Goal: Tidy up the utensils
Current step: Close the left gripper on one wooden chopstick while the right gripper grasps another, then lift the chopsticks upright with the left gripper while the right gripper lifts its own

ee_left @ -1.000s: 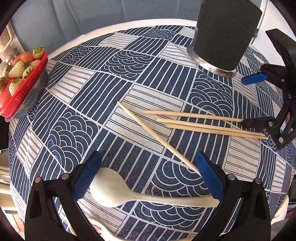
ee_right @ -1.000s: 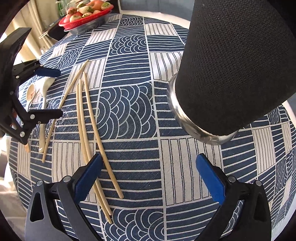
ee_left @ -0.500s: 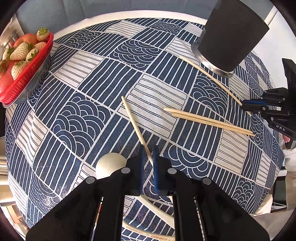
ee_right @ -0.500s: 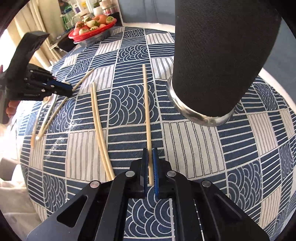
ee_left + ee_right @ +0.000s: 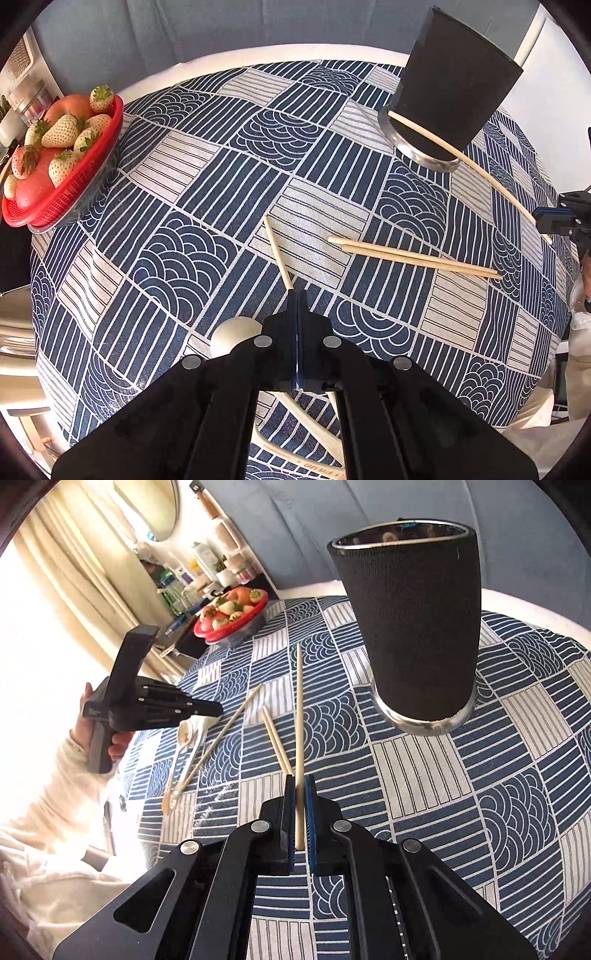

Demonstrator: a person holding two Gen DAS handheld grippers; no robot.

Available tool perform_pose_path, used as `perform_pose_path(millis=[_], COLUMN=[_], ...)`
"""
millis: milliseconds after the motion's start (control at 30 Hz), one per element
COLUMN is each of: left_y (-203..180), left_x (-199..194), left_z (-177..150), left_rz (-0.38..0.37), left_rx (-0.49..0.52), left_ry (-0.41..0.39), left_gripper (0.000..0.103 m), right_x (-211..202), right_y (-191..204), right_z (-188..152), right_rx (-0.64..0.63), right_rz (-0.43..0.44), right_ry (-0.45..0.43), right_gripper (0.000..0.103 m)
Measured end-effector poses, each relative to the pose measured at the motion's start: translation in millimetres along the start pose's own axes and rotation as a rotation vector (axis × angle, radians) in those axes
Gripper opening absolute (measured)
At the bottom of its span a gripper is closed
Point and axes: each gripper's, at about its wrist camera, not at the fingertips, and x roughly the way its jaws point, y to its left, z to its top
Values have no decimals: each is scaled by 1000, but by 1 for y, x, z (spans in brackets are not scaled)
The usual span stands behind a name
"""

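Observation:
My left gripper [image 5: 297,295] is shut on a wooden chopstick [image 5: 277,254] and holds it above the cloth. My right gripper [image 5: 300,786] is shut on another chopstick [image 5: 299,709], lifted and pointing away beside the tall black cup [image 5: 417,627]. That chopstick [image 5: 465,166] and the right gripper [image 5: 554,221] also show in the left wrist view, in front of the cup [image 5: 454,81]. Two chopsticks [image 5: 413,256] lie side by side on the cloth. A white spoon [image 5: 232,332] lies under my left gripper, partly hidden. The left gripper [image 5: 207,709] shows in the right wrist view.
A red basket of strawberries [image 5: 62,147] stands at the far left edge of the round table with the blue patterned cloth [image 5: 207,206]. A second pale spoon [image 5: 168,794] lies near the table's left edge. Shelves with bottles [image 5: 192,576] stand behind.
Both grippers went from open to shut, each on a chopstick. Both have lifted their chopsticks off the cloth, and the right one has risen and tilted up by the cup.

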Motion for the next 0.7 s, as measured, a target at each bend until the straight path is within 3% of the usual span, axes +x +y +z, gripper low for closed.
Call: perform_pose_path(millis=[100,300,367,433,567,600,633,700], left_y=[1,-3,-5,-9,-10,-10,-11,-14], left_x=[2,17,20,25,34,34,34,34], left_z=[1,1,1,4,5,6,7,8], left_rz=[-32,-18,-3,33,78,74,59,66], left_rx=[-6,-25,-12,-1,9,5,0,10], left_ry=[18,66,74,86,107,109,112,116], left_gripper=[0,7,18,22,22,19,7,7], right_x=[-9,-17,-18,-19,-22,-23,-24,-25], right_y=[3,3,2,2,0,0,-1,-1], right_z=[6,6,6,5,4,4,3,3], right_rx=[-1,3,10,10,16,17,20,24], right_rz=[9,12,24,25,33,35,33,45], right_ry=[-28,-55,-57,-60,-68,-72,-77,-84], right_gripper=[5,5,5,5,5,5,5,5])
